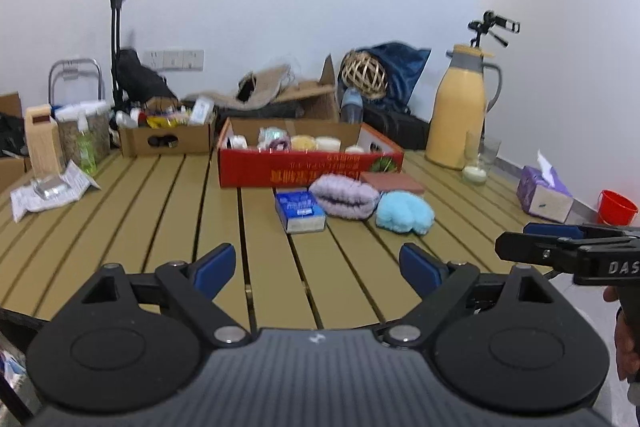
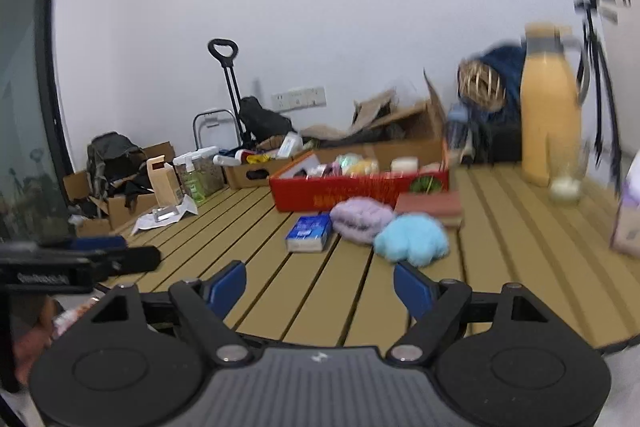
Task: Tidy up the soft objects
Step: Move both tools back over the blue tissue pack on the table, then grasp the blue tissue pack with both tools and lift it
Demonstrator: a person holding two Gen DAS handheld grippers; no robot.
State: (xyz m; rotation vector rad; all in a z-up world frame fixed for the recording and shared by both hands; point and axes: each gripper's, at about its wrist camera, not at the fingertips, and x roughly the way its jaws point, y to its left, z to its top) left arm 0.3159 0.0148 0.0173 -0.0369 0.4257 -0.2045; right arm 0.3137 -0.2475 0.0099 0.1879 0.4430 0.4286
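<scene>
You hold the left gripper [image 1: 318, 265] and right gripper [image 2: 320, 285] low over the bench [image 1: 168, 211], jaws apart and empty. The purple plush [image 1: 345, 195] and blue plush [image 1: 405, 213] lie touching before the red box [image 1: 310, 169], probably their destination.

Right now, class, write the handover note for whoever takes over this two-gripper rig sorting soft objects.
Left gripper: open, empty, hovering over the near table edge.
Right gripper: open, empty, level beside it.
Soft things loose on the slatted table: lilac knitted bundle and blue fluffy piece, touching, just in front of the red box.
Done: the red box already holds several soft items.
Left: the lilac and blue pieces probably go into the box. The blue book and reddish book beside them are not soft.
</scene>
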